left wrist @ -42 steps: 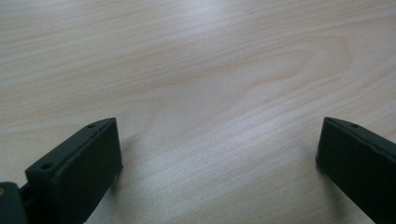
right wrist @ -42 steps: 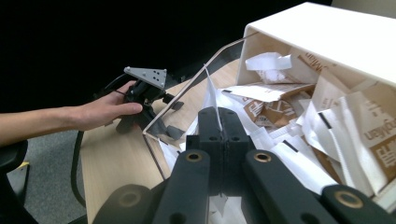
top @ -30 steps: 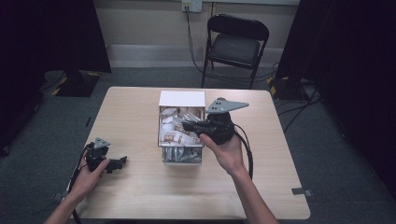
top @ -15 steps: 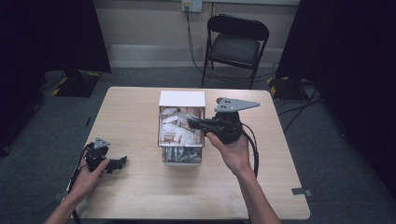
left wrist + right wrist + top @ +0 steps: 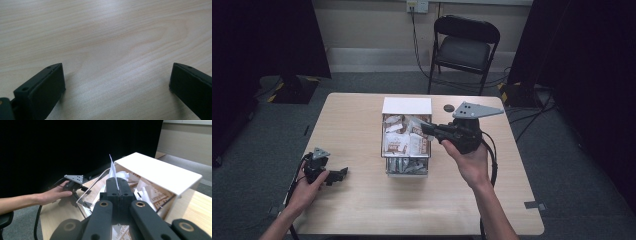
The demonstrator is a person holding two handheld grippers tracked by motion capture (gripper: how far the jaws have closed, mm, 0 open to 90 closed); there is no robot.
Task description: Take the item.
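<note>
A white-lidded box (image 5: 407,105) full of brown-and-white packets (image 5: 401,142) stands mid-table. My right gripper (image 5: 428,129) hovers over the box's right side, pointing left. In the right gripper view its jaws (image 5: 117,182) are shut on the edge of a thin white packet (image 5: 112,170) that sticks up above the box (image 5: 160,173). My left gripper (image 5: 343,173) rests on the table near the front left, held by a hand. In the left gripper view its jaws (image 5: 116,72) stand wide open over bare wood with nothing between them. The right gripper view also shows the left gripper (image 5: 73,181) beyond the box.
A black folding chair (image 5: 464,45) stands behind the table (image 5: 362,210). A small dark round object (image 5: 448,107) lies on the table just right of the box lid. Cables trail from both grippers toward the front edge.
My right gripper has risen and drawn to the right, away from the box's middle, still shut on the thin white packet. The left gripper has stayed put.
</note>
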